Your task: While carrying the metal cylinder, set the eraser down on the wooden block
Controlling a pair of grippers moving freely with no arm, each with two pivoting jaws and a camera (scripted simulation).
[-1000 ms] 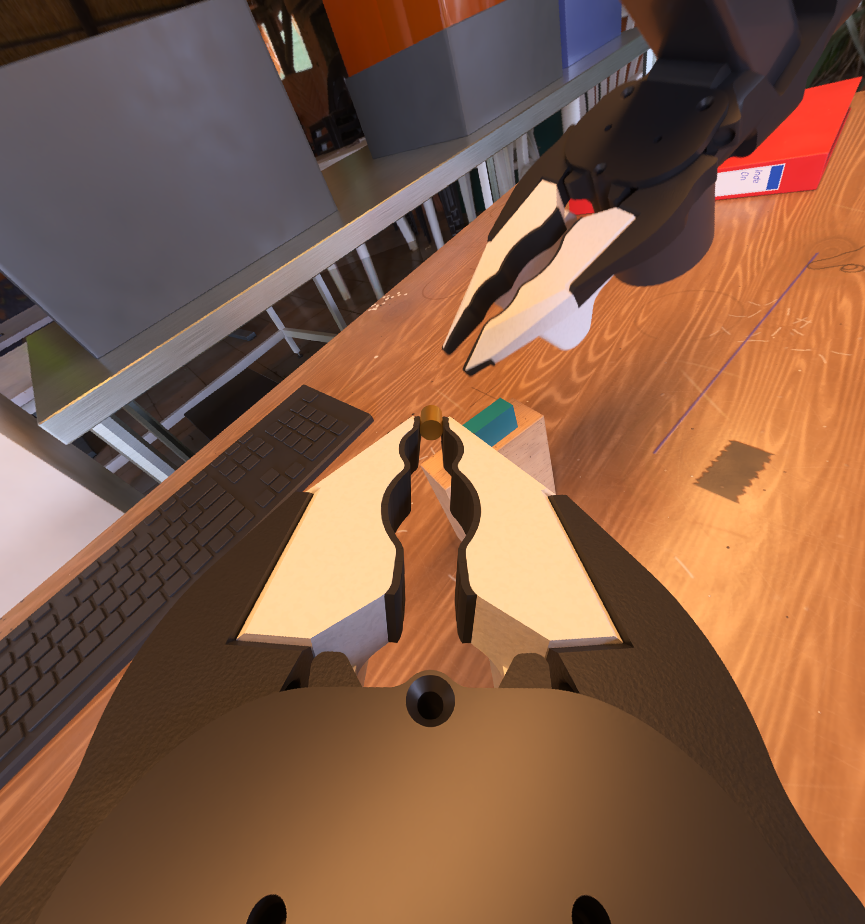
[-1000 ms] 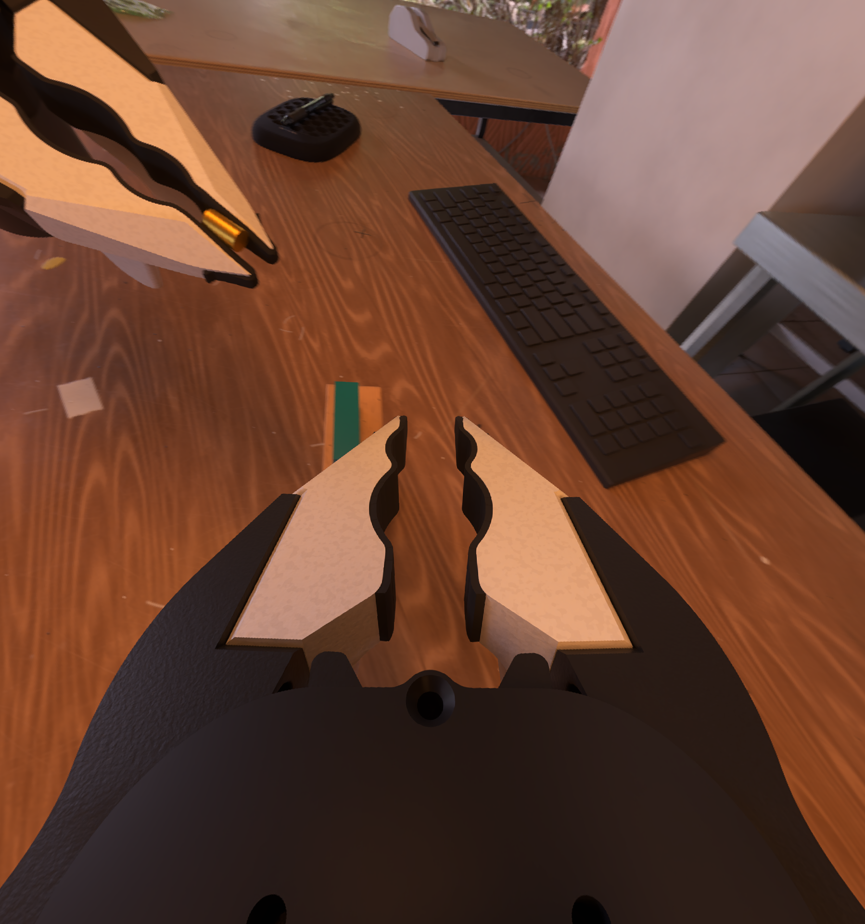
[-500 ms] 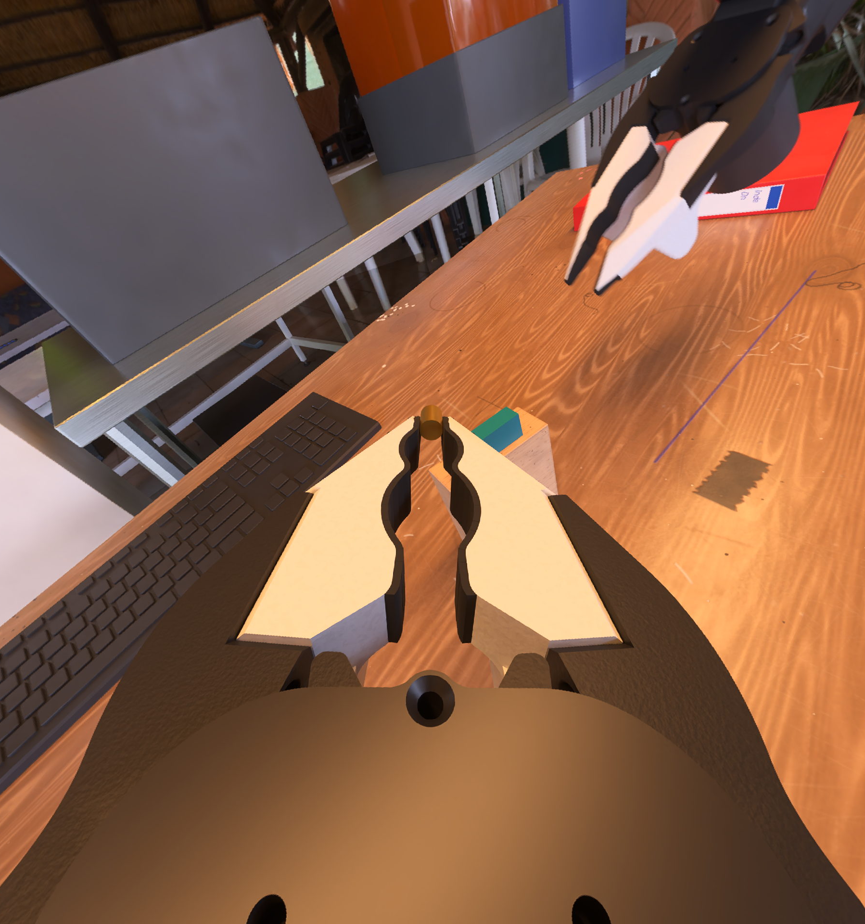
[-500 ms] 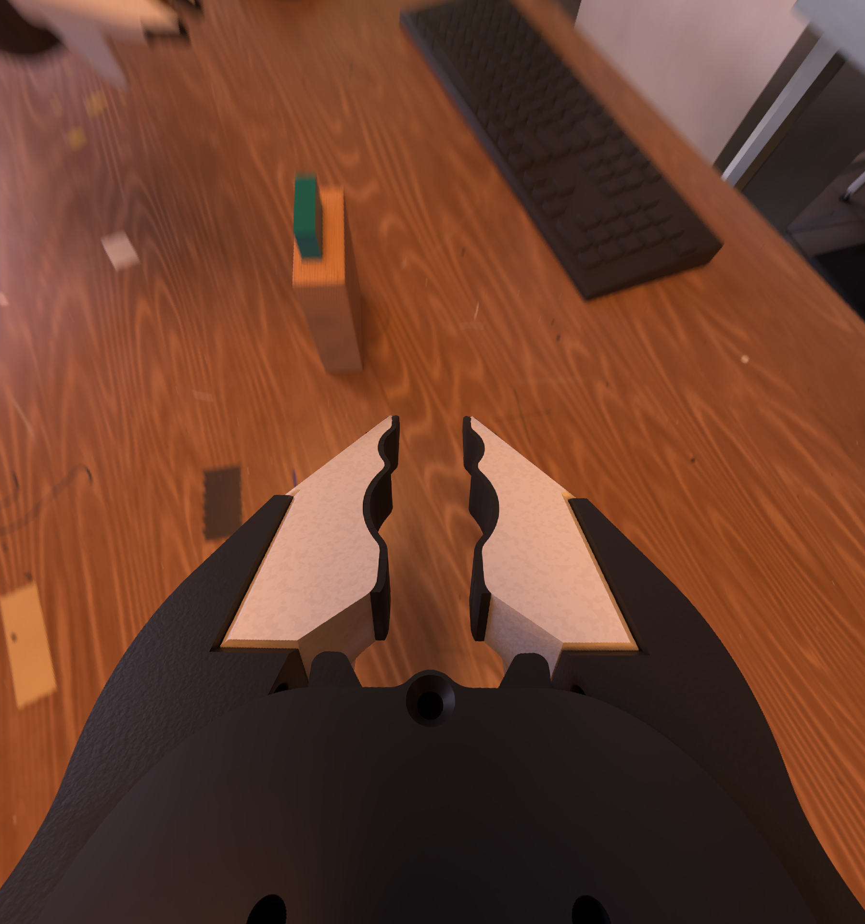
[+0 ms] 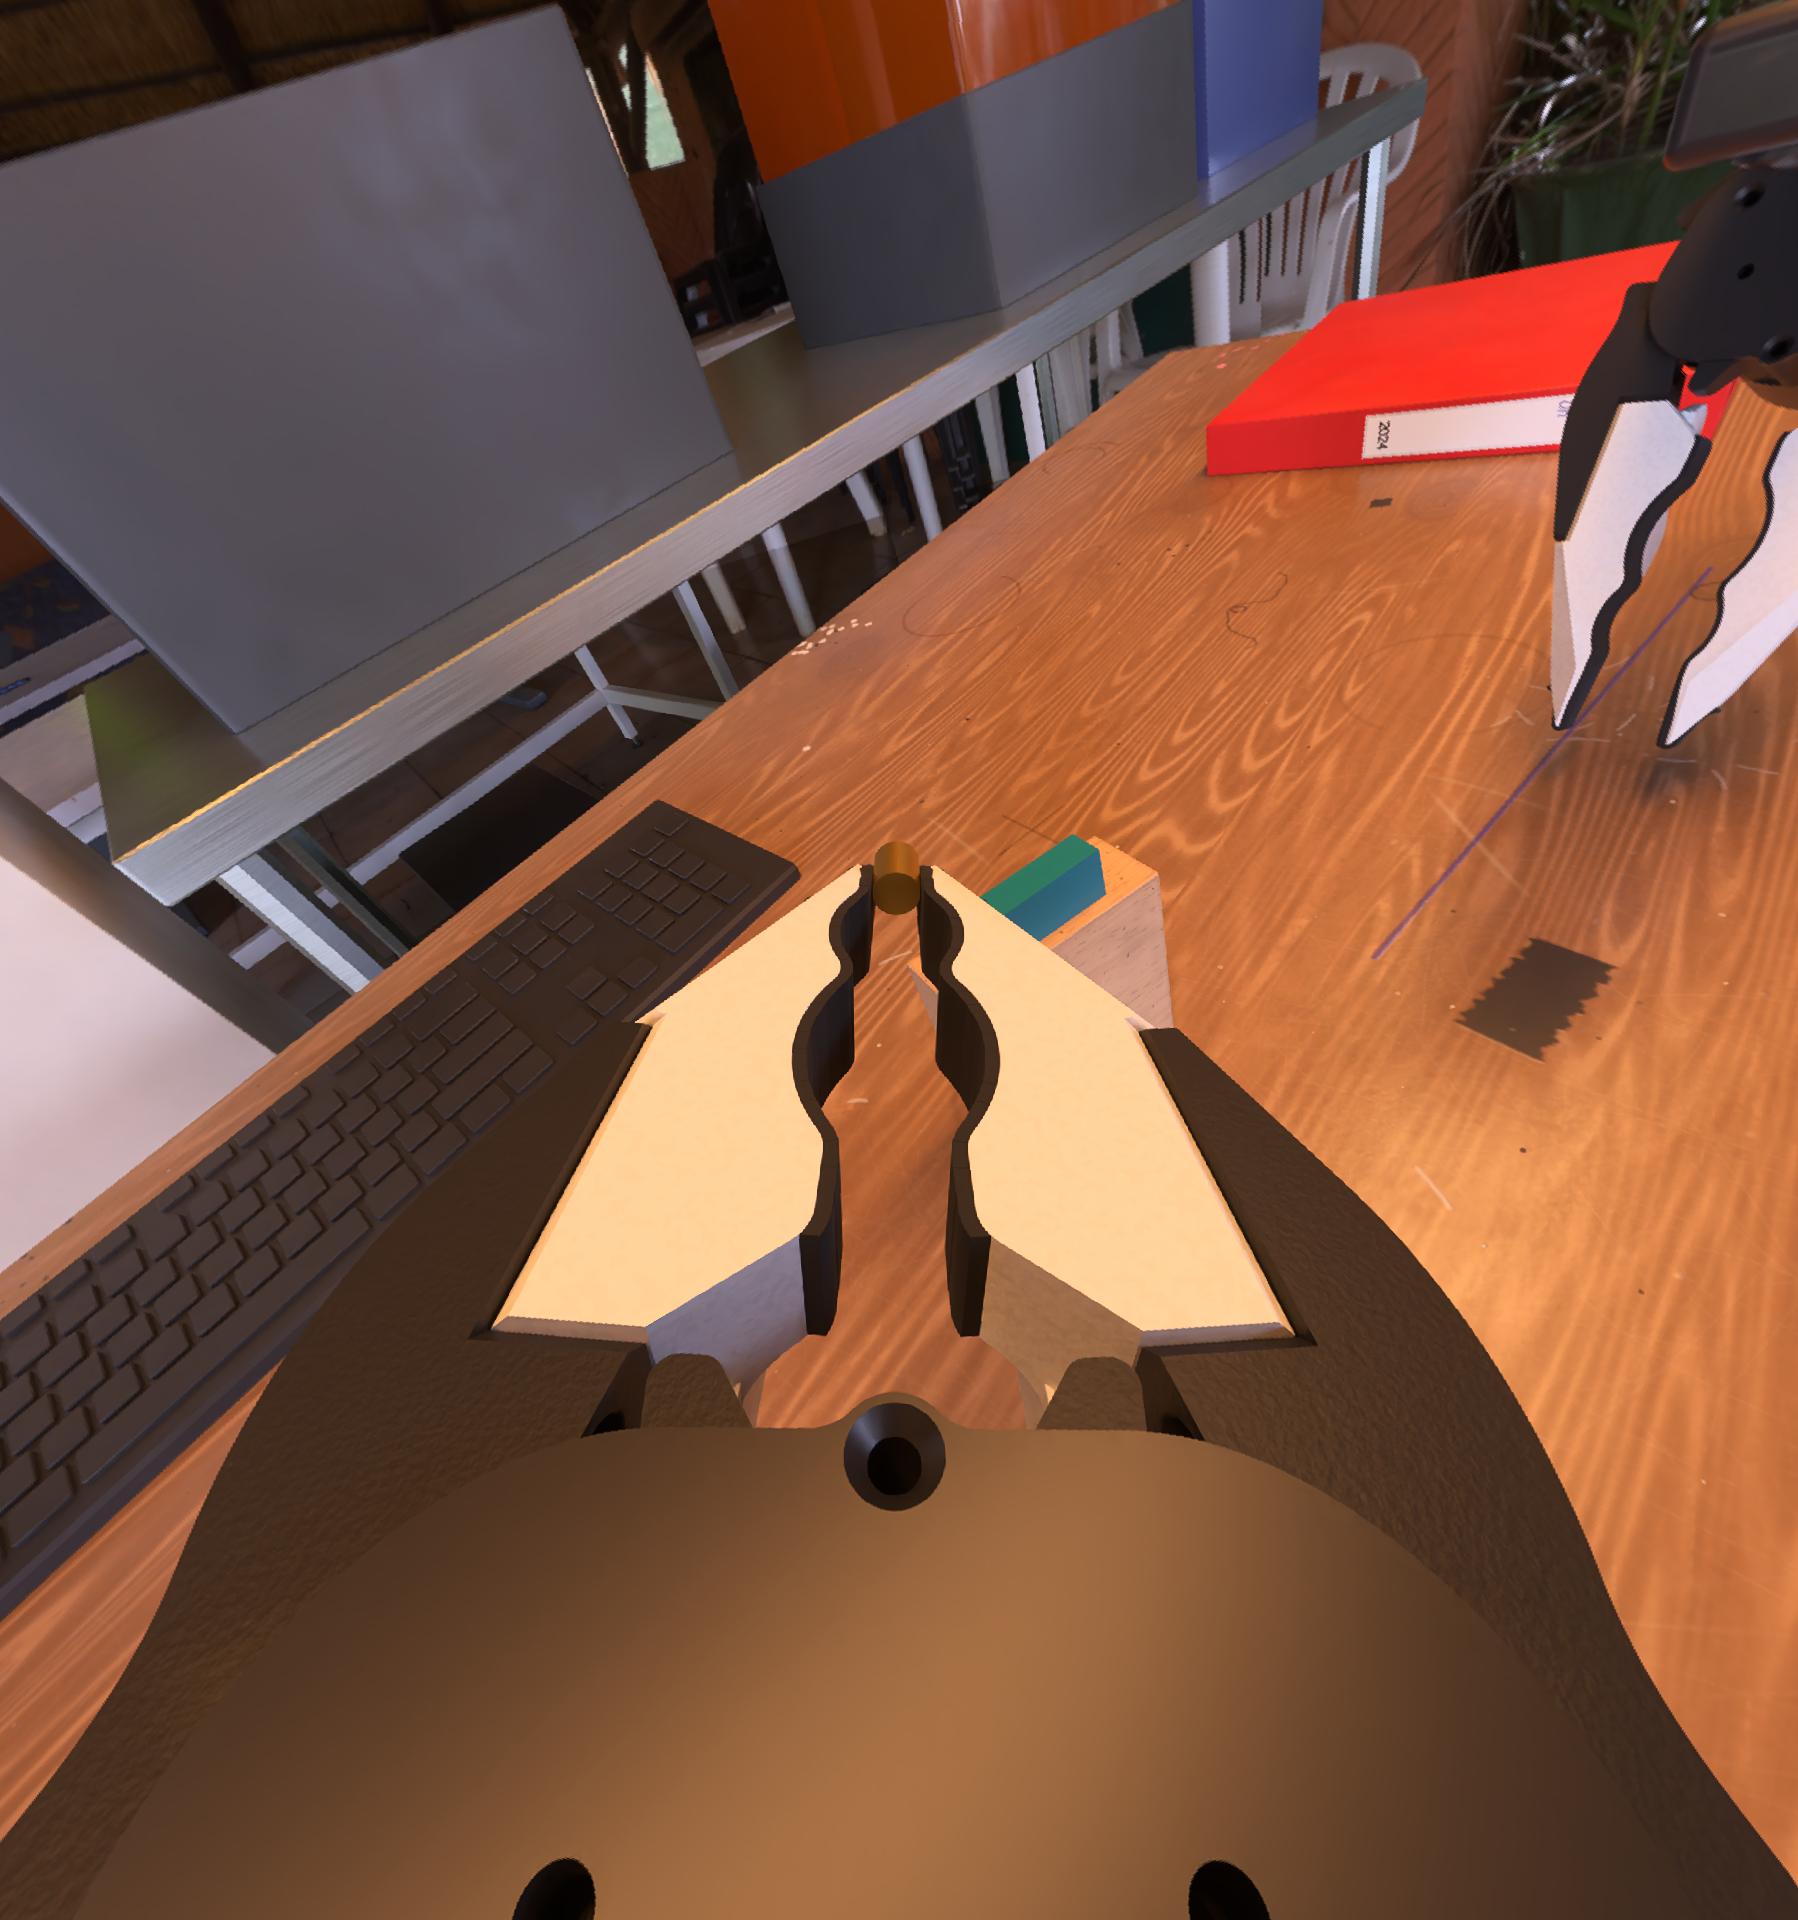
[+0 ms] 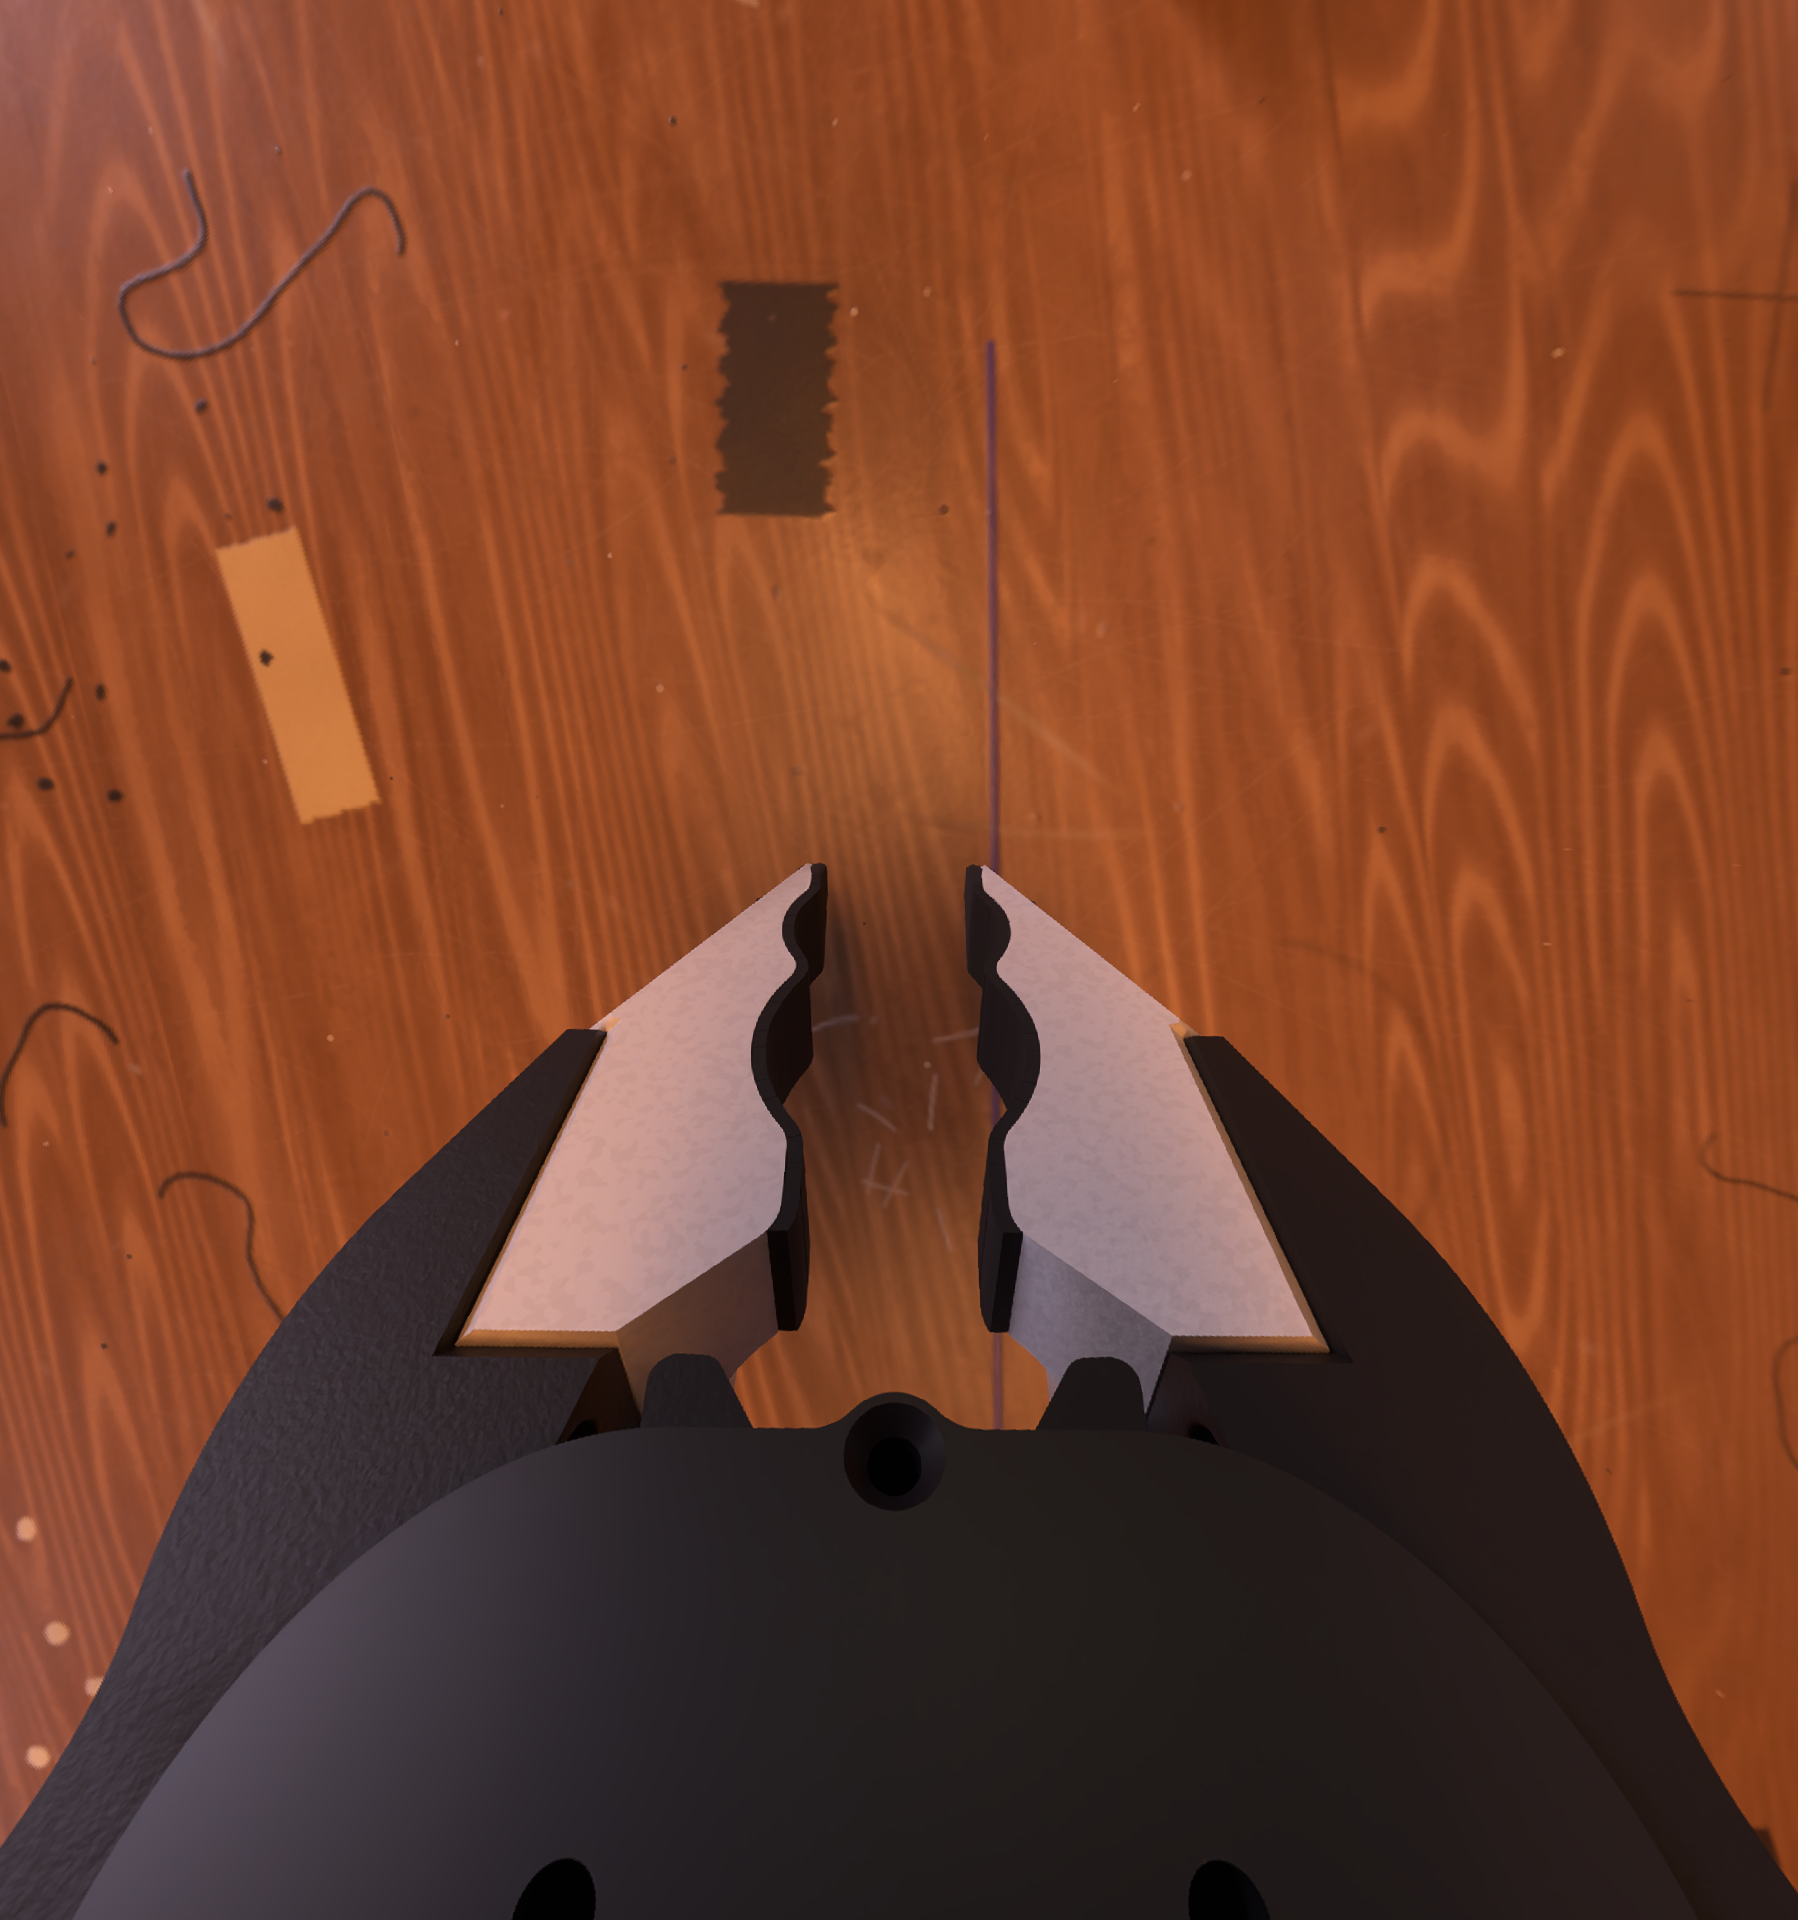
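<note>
Right gripper (image 5: 1664, 727) has retreated to the frame's right edge, jaws apart, empty. Left gripper (image 5: 896, 896) pinches the cylinder (image 5: 896, 889). Only this view shows the eraser (image 5: 1046, 886) on the block (image 5: 1118, 940), both half hidden.

left wrist oblique over desk (image 5: 1290, 727), right wrist straight down

Looks like an office: wooden desk (image 5: 1238, 727) with a black keyboard (image 5: 355, 1091), a red binder (image 5: 1425, 374), grey shelves (image 5: 562, 644) behind.
</note>
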